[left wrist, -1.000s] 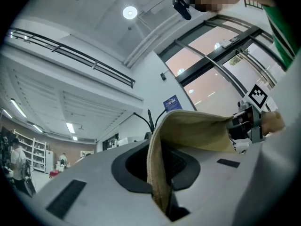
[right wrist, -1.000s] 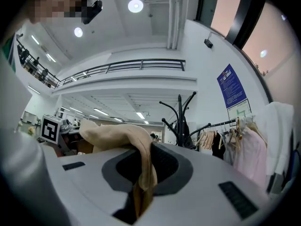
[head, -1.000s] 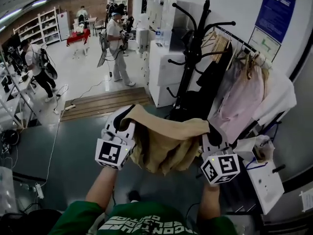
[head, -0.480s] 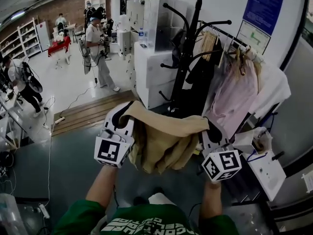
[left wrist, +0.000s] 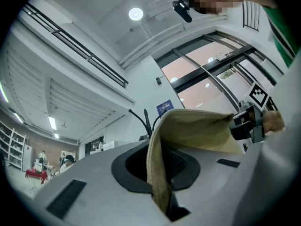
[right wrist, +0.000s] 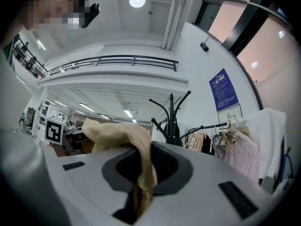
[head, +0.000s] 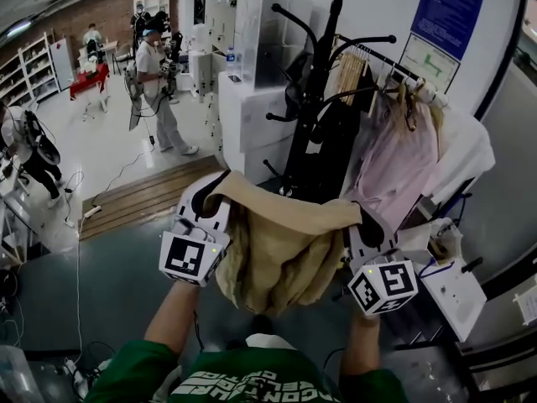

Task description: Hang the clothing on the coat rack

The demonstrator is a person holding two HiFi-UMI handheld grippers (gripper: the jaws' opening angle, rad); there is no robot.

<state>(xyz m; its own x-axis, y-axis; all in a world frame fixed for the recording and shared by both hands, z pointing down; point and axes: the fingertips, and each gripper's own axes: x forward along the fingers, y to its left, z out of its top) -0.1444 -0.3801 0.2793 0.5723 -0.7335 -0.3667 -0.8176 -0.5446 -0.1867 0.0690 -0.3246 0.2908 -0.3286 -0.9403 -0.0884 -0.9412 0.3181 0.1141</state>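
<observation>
Before the coat rack (head: 315, 99) — only gripper views show both jaws pinching the tan garment (head: 281, 242).

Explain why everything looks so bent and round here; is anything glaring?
Head view: the wide lens bends and tilts straight things like the coat rack; light is even. Left gripper view: black rounded corners, and a ceiling lamp blows out white. Right gripper view: same fisheye curve, a lamp glaring at the top.

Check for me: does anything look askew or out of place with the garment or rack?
Nothing stands out. The tan garment is pinched at each end by the left gripper and right gripper, sagging between them; the coat rack stands upright ahead.
</observation>
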